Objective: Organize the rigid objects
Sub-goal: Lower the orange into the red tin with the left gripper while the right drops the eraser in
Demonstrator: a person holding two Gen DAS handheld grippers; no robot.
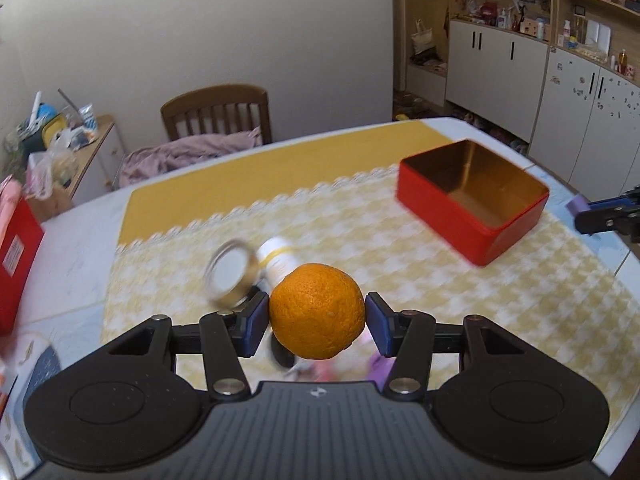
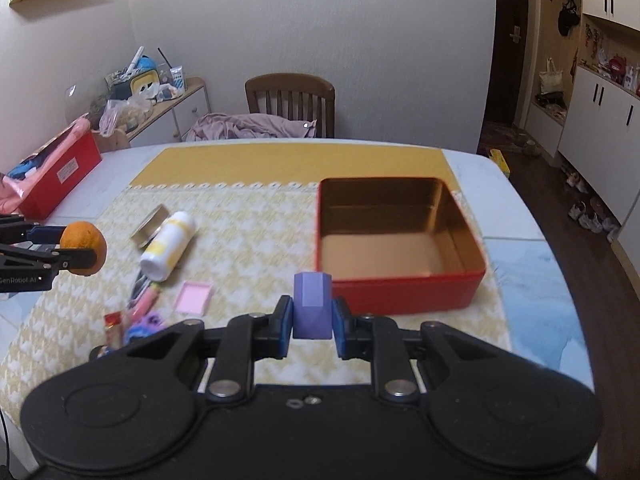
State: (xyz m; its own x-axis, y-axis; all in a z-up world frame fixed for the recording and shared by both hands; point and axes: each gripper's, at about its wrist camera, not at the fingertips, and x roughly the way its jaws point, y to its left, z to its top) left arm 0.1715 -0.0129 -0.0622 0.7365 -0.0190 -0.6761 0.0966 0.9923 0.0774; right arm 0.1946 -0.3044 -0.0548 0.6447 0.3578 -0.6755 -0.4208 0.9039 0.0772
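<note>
Orange fruit (image 1: 316,312) sits clamped in the left gripper (image 1: 316,322); the right gripper (image 2: 312,322) pinches a purple block (image 2: 312,306) beside the red tin (image 2: 404,292).

I have an orange (image 1: 317,311), round and pebbly-skinned, lifted clear of the cloth at the near left. A small purple faceted block (image 2: 312,306) is up too, near centre, just in front of the red tin (image 2: 404,295), which sits open and empty to the right, gold inside. Left of the tin I see a white-and-yellow bottle (image 2: 170,245) lying on its side, touching a tilted round metal lid (image 2: 151,221). Nearer lies a flat pink square (image 2: 194,298).
</note>
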